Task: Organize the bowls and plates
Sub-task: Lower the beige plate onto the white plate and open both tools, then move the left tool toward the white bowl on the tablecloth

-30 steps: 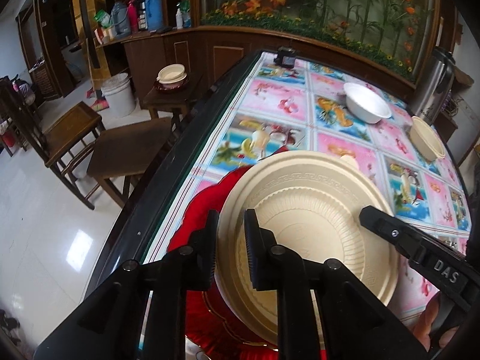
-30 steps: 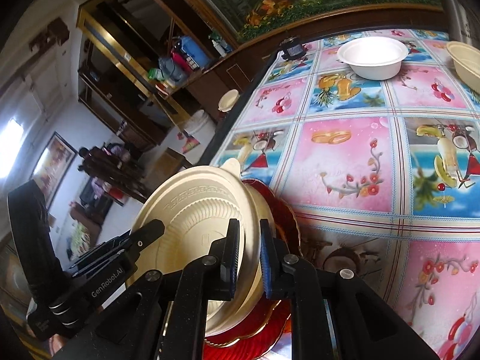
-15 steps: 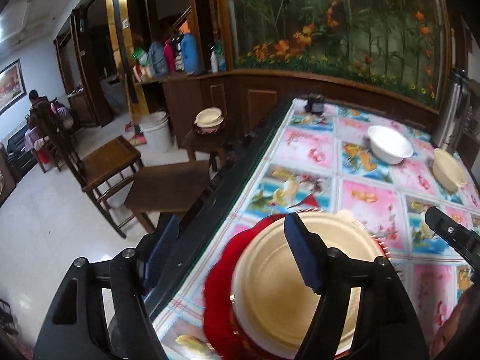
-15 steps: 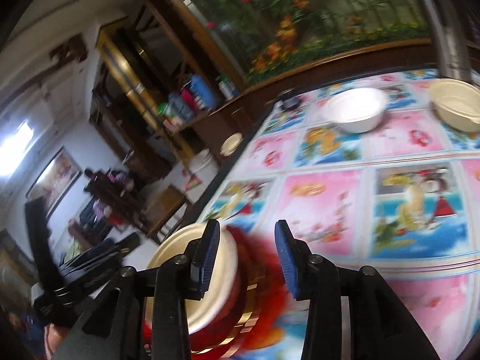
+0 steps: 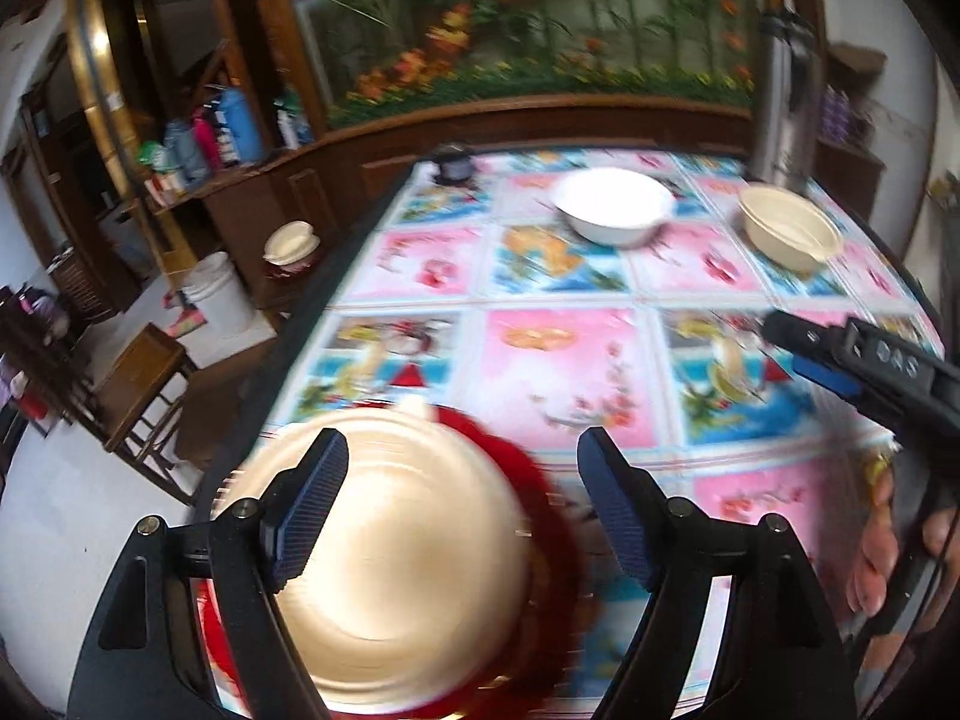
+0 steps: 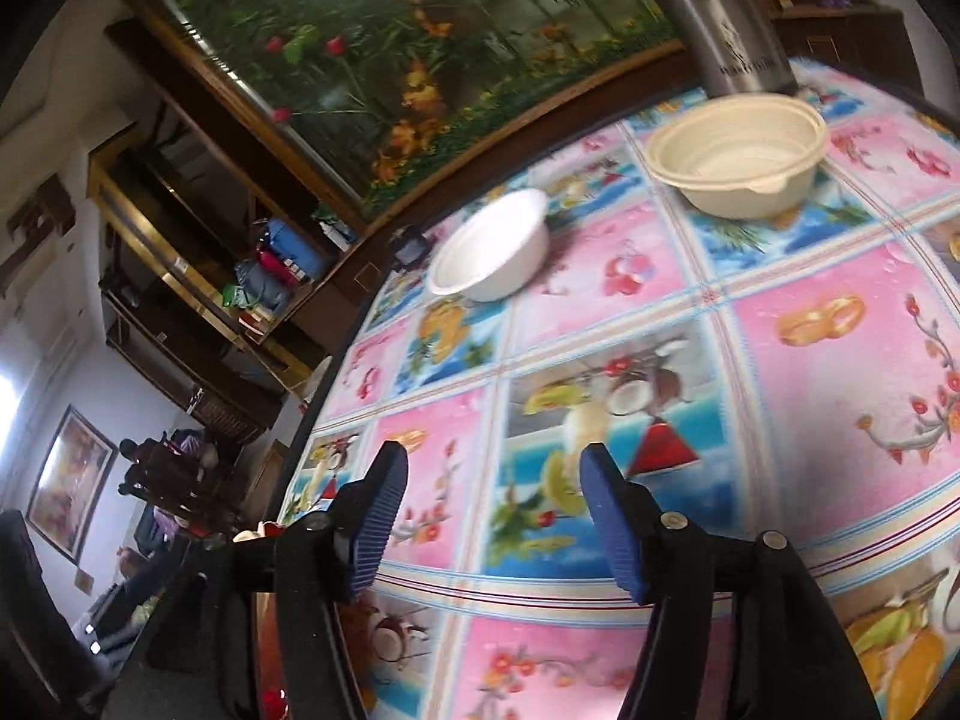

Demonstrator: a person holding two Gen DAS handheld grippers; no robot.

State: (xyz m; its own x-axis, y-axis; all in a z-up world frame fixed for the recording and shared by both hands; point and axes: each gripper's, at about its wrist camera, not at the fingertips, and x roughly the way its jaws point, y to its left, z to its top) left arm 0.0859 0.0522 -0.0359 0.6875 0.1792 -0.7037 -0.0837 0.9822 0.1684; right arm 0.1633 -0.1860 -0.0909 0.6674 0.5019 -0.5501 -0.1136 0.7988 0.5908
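A cream plate (image 5: 384, 546) lies on a red plate (image 5: 540, 516) at the table's near left edge. My left gripper (image 5: 462, 516) is open and empty, raised above these plates. My right gripper (image 6: 492, 516) is open and empty over the tablecloth; it shows at the right of the left wrist view (image 5: 840, 354). A white bowl (image 5: 612, 204) (image 6: 492, 252) and a cream bowl (image 5: 789, 228) (image 6: 741, 153) stand apart at the far side of the table. The stacked plates are almost hidden in the right wrist view.
The table (image 6: 780, 360) has a pink and blue patterned cloth. A steel thermos (image 6: 738, 30) stands behind the cream bowl. A small dark object (image 5: 453, 162) sits at the far left corner. Wooden chairs (image 5: 138, 384), a stool with dishes (image 5: 291, 246) and a white bucket (image 5: 219, 297) stand left.
Both grippers opened and let go of the cream plate, which now lies on the red plate. Both have lifted back, and the right has swung right toward the bowls.
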